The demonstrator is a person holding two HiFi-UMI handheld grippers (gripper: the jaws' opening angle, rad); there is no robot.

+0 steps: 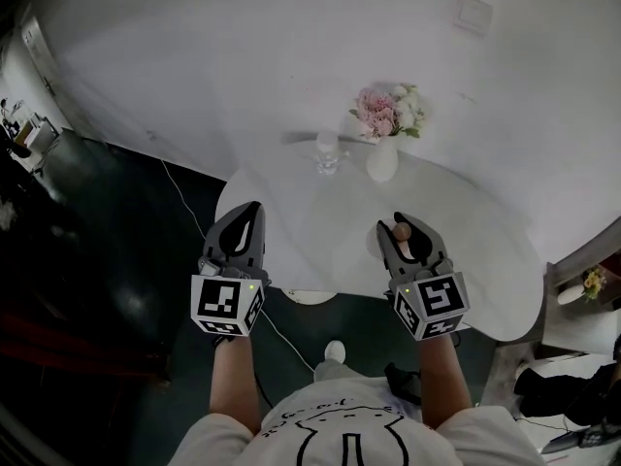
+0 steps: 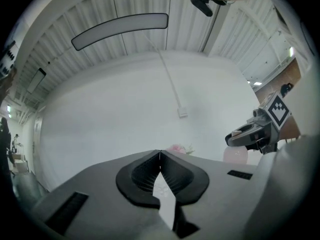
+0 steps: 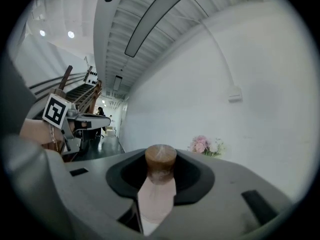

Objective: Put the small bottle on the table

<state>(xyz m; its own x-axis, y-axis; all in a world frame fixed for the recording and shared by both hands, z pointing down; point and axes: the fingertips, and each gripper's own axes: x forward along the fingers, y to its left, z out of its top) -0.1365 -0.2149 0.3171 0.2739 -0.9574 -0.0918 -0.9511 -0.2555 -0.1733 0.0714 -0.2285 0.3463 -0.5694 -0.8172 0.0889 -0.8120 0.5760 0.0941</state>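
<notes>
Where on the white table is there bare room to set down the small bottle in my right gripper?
The table is bare across its middle and near part, ahead of the left gripper and the right gripper holding the small bottle, and over its right side past the vase. Only the far edge is crowded: a clear glass object stands beside the vase.

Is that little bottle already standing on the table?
No, the small bottle is clamped between the jaws of the right tool, not resting on the white table.
</notes>
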